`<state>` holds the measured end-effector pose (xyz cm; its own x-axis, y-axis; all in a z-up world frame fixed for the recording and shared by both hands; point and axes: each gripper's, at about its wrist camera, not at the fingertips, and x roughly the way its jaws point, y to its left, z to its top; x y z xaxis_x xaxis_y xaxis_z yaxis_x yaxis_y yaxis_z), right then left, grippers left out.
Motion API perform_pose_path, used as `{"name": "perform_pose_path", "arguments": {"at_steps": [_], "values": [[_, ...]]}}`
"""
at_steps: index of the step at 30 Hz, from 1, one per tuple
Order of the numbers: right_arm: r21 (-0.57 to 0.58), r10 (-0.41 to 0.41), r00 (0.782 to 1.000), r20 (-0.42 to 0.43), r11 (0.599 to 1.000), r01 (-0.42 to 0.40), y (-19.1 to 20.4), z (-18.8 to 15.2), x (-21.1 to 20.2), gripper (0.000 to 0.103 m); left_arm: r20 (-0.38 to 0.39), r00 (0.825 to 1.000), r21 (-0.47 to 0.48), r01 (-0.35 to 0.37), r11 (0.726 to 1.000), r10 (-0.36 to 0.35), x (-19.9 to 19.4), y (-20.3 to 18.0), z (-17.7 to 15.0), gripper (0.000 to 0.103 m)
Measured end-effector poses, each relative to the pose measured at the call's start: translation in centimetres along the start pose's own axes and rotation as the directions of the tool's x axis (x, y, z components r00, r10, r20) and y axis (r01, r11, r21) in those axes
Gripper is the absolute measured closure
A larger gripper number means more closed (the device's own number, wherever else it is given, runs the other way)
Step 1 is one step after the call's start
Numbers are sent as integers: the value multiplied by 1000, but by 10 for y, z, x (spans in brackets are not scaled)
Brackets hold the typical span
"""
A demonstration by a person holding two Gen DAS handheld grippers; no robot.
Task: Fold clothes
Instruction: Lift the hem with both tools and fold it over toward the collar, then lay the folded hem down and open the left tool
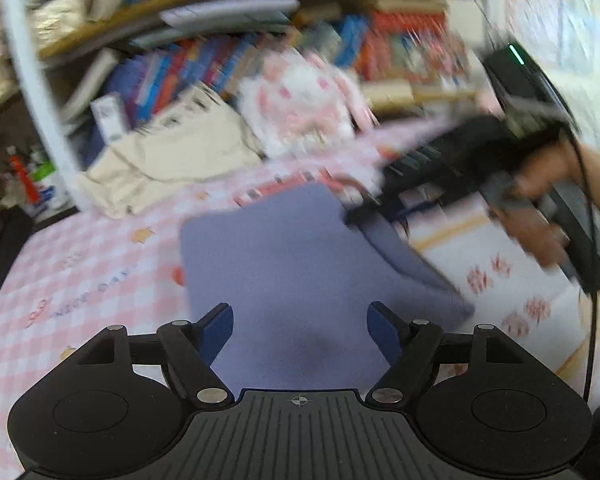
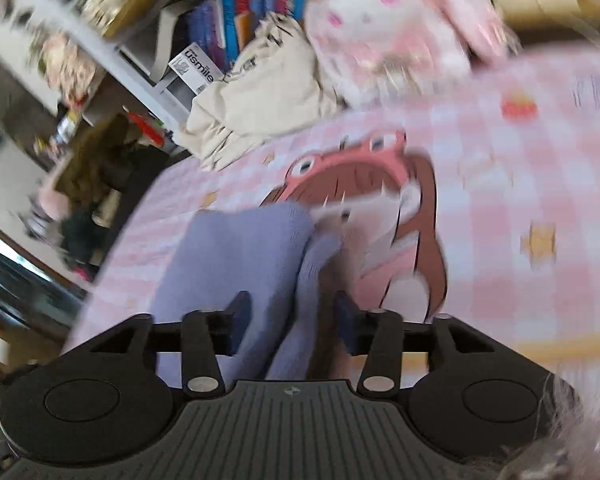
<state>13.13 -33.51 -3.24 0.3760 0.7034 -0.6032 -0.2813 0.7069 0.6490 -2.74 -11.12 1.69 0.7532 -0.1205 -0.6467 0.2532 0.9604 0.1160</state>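
Risk: the lavender-blue knit garment sliding or unfolding on the pink-and-white checked bedsheet if a flap gets dragged rather than lifted. Both views are motion-blurred, so things are moving fast, which makes a skewed fold likelier.

Left gripper: spread wide, nothing between its fingers, hovering over the near part of the garment.

Right gripper: fingers parted with a raised ridge of the fabric between them. They don't look pinched on it (can't tell whether they touch it).

Garment lies on the bed, mostly flat, roughly rectangular, with its right side doubled over into a thick fold. Cream crumpled cloth and a pink-white plush toy sit well behind it.
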Motion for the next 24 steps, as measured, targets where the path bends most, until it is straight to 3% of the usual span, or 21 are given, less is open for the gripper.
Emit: {"name": "perform_pose_path", "arguments": {"at_steps": [1, 5, 7, 10, 11, 14, 16, 17, 20, 24], "values": [[25, 27, 999, -30, 999, -27, 1, -4, -3, 44, 14, 1000, -30, 5, 1000, -4, -4, 5, 0, 26], [-102, -20, 998, -59, 995, 14, 25, -23, -3, 45, -29, 1000, -47, 4, 999, -6, 9, 8, -3, 26], [-170, -48, 997, -68, 985, 36, 38, -32, -2, 88, -41, 999, -23, 4, 1000, -5, 16, 3, -4, 26], [-425, -2, 997, 72, 904, 32, 71, -51, -22, 90, -59, 998, 14, 5, 1000, -4, 26, -5, -7, 26], [-432, -33, 996, 77, 900, 63, 70, -53, -19, 90, -65, 998, 27, 6, 1000, -4, 30, -7, -8, 26], [-410, -156, 985, 69, 896, 170, 62, -56, -4, 90, -83, 997, 64, 7, 998, -2, 40, -15, -10, 26], [-222, -123, 992, 23, 967, 124, 36, -51, 3, 89, -89, 996, 102, -3, 995, 13, 43, -22, -12, 23], [-164, -106, 994, 10, 981, 106, 29, -48, 4, 89, -89, 996, 121, -11, 993, 22, 44, -24, -13, 23], [-158, -100, 995, -7, 983, 98, 30, -46, 1, 83, -91, 995, 120, -24, 992, 35, 41, -25, -12, 23], [-92, -66, 997, -27, 994, 63, 25, -47, -12, 66, -46, 997, 74, -64, 995, 68, 23, -16, -8, 21]]}}
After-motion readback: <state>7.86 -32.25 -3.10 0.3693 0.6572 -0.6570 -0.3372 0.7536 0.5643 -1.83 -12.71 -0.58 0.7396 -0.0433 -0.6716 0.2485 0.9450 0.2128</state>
